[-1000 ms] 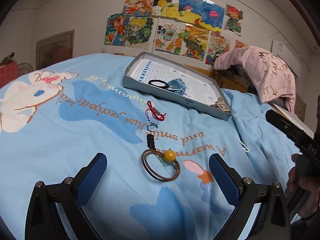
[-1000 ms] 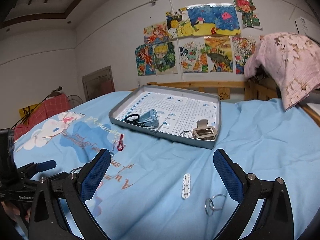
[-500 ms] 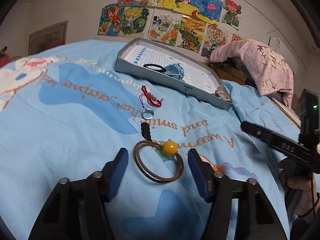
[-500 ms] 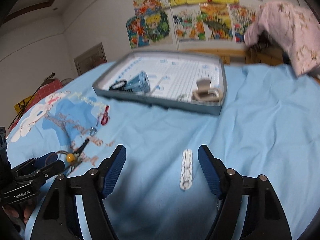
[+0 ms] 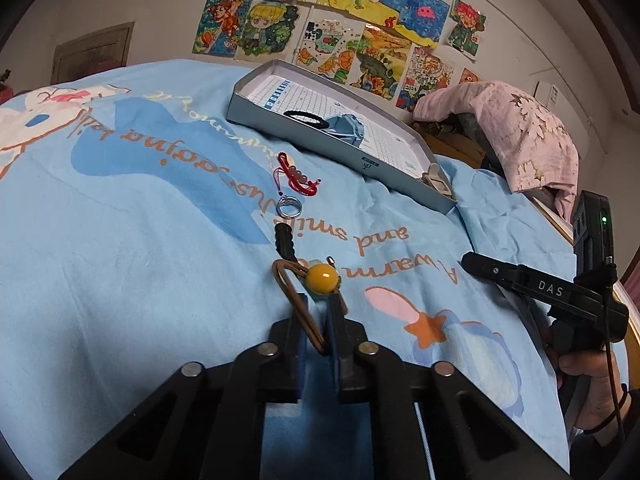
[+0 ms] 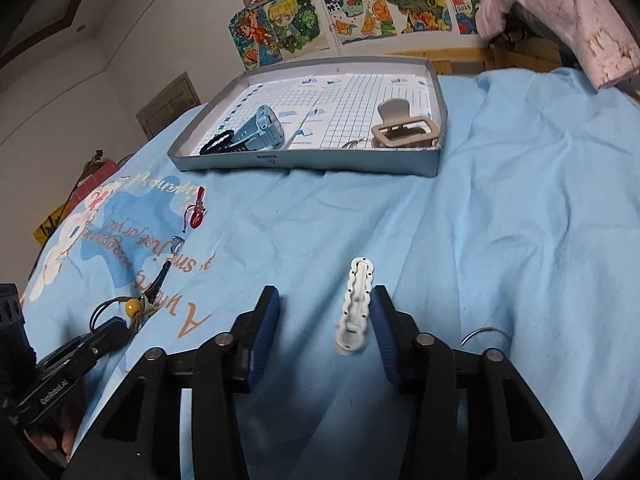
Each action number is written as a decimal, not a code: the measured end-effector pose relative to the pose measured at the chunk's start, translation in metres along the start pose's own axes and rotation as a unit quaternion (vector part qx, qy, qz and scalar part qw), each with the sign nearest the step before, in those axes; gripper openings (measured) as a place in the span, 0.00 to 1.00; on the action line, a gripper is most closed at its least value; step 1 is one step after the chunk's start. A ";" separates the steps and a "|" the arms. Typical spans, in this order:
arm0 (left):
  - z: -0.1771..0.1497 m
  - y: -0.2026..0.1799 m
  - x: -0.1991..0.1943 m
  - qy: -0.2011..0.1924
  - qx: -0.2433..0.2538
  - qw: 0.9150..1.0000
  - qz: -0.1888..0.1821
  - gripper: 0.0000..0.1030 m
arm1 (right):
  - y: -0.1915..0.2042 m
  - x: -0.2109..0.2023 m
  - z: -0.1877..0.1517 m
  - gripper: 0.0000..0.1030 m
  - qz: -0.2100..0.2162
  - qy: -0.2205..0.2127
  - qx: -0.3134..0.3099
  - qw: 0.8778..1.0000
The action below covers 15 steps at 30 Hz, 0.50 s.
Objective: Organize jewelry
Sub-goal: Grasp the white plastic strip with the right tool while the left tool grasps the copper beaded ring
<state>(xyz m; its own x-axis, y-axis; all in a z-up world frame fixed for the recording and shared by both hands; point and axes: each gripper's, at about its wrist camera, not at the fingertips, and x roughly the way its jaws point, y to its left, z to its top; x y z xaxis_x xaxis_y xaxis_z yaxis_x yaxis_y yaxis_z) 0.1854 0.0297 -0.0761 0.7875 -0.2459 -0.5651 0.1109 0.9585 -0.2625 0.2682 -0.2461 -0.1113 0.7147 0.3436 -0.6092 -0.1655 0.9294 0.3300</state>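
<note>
- In the tray (image 6: 312,162): watch (image 6: 260,130), black hair tie (image 6: 216,142) and claw clip (image 6: 404,130) were already sorted.
- On the bed (image 6: 500,240), left gripper (image 5: 316,322) had pinched shut on the brown cord bracelet (image 5: 296,300) — not lifted.
- Right gripper (image 6: 324,320) fingers had been closing around the white clip (image 6: 356,304), only one pad touching.
- Red cord (image 5: 294,176), ring (image 5: 289,206), wire hoop (image 6: 484,334) were left.

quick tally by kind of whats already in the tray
band: 1
watch: 1
claw clip: 1
wire ring: 1
total: 4

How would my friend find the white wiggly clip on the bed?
Start at the grey tray on the blue bedsheet, then come toward the right gripper. The white hair clip lies between its open fingers, against the right one. It alone is white, long and wavy-edged.
</note>
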 end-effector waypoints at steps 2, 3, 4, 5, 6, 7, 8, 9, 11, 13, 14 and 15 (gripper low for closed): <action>0.000 -0.001 0.000 -0.001 0.004 1.000 0.001 0.06 | 0.000 0.001 0.000 0.33 0.004 0.003 0.002 1.000; 0.000 -0.002 0.000 -0.002 0.006 1.000 0.001 0.06 | 0.001 0.001 -0.001 0.32 0.004 0.005 0.001 1.000; 0.000 -0.002 -0.001 -0.003 0.007 1.000 0.003 0.05 | 0.002 0.001 -0.001 0.30 0.005 0.005 0.001 1.000; 0.000 -0.003 -0.001 -0.003 0.008 1.000 0.004 0.05 | 0.002 0.001 -0.002 0.28 0.006 0.006 0.001 1.000; 0.001 -0.003 -0.001 -0.003 0.009 1.000 0.004 0.05 | 0.002 0.001 -0.002 0.27 0.007 0.006 0.001 1.000; 0.001 -0.003 -0.001 -0.003 0.011 1.000 0.005 0.04 | 0.003 0.001 -0.002 0.25 0.010 0.006 0.002 1.000; 0.002 -0.004 -0.002 -0.003 0.014 1.000 0.006 0.04 | 0.003 0.001 -0.003 0.21 0.015 0.007 0.003 1.000; 0.003 -0.006 -0.002 -0.003 0.018 1.000 0.007 0.04 | 0.003 0.001 -0.003 0.17 0.020 0.008 0.003 1.000; 0.004 -0.009 -0.004 -0.004 0.028 1.000 0.011 0.04 | 0.007 0.001 -0.004 0.13 0.023 0.008 -0.001 1.000; 0.006 -0.014 -0.008 -0.007 0.040 0.999 0.010 0.04 | 0.008 0.000 -0.005 0.11 0.025 0.007 -0.005 1.000; 0.007 -0.018 -0.011 -0.011 0.049 0.999 0.010 0.04 | 0.009 -0.001 -0.005 0.11 0.028 0.004 -0.004 1.000; 0.008 -0.022 -0.013 -0.014 0.059 0.998 0.010 0.04 | 0.008 -0.003 -0.005 0.11 0.030 0.002 -0.003 1.000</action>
<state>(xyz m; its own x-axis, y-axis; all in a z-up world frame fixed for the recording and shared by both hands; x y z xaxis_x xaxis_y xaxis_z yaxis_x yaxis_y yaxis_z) 0.1776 0.0134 -0.0564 0.8064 -0.2233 -0.5475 0.1633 0.9740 -0.1569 0.2614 -0.2389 -0.1108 0.7003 0.3993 -0.5917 -0.2116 0.9078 0.3622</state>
